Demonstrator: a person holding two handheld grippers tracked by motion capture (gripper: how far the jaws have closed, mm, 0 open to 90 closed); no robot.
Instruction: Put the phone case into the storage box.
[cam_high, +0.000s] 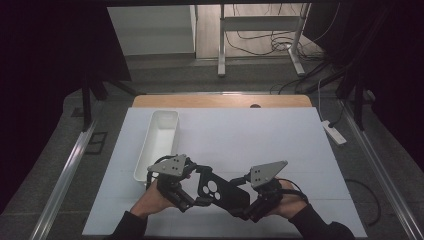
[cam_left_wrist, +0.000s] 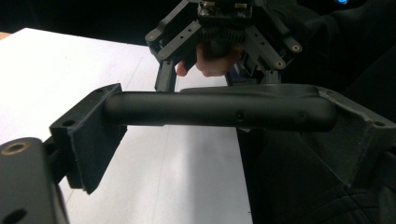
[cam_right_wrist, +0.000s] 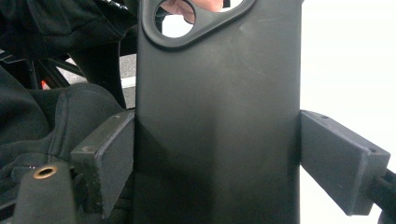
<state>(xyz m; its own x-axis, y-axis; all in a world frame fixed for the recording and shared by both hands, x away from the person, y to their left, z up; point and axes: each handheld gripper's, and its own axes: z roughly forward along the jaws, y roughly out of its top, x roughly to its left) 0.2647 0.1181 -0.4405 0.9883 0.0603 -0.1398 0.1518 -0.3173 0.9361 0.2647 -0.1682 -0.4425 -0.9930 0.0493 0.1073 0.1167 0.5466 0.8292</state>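
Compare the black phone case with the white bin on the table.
The phone case is black, flat and thin, with camera cutouts; the white bin is a deep, open-topped trough. The case is held between the left gripper and right gripper, jaws pressed on its edges; the bin rests untouched on the table. Both are oblong.

A table (cam_high: 280, 140) covered by a white sheet carries the scene; a strip of bare wood (cam_high: 220, 101) shows along its far edge (with a small dark spot in it). On the sheet, toward the left, a long white tray (cam_high: 161, 141) lies lengthwise, running from far to near, open side up.
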